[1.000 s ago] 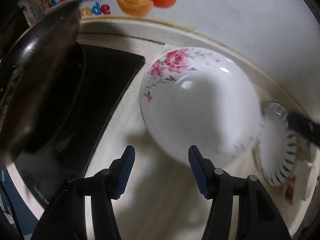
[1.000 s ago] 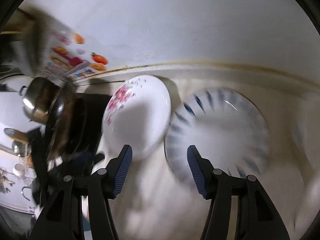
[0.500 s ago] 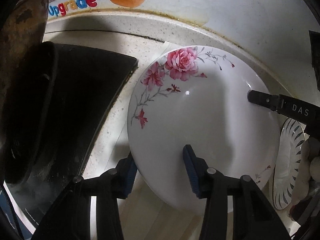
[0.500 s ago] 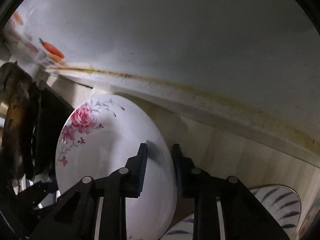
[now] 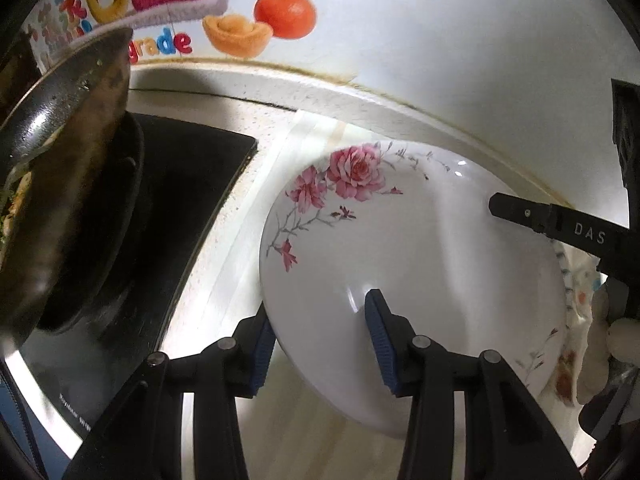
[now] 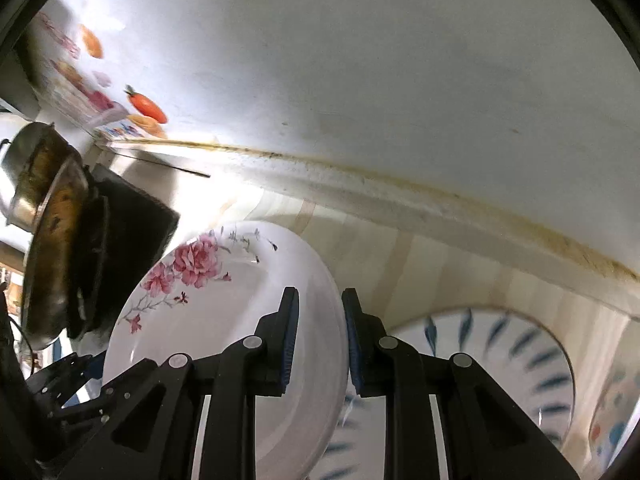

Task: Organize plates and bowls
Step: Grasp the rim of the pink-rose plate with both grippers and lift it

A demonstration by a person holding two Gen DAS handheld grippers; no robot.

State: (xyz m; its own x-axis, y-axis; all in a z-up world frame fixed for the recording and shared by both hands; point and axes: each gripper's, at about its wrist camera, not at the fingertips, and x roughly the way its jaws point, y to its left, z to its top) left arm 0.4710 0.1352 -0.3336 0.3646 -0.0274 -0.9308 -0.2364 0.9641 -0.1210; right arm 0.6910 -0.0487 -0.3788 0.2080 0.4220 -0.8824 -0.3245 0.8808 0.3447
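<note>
A white plate with pink roses [image 5: 420, 248] is held tilted above the counter by both grippers. My left gripper [image 5: 320, 344] is shut on its near rim, one finger under and one inside. My right gripper [image 6: 319, 336] is shut on the opposite rim of the same plate [image 6: 216, 320]; one of its fingers [image 5: 520, 214] shows in the left wrist view. A blue-striped plate [image 6: 500, 360] lies on the counter below and to the right of the rose plate.
A black stove top [image 5: 160, 200] with a dark wok [image 5: 60, 180] stands on the left. The white wall [image 6: 360, 80] with a colourful sticker [image 5: 248, 28] runs behind the counter. A patterned dish [image 6: 612, 412] lies at the far right.
Both grippers closed on the rose plate's rim and lifted it, tilting it over the blue-striped plate. The view has pulled back from the wall.
</note>
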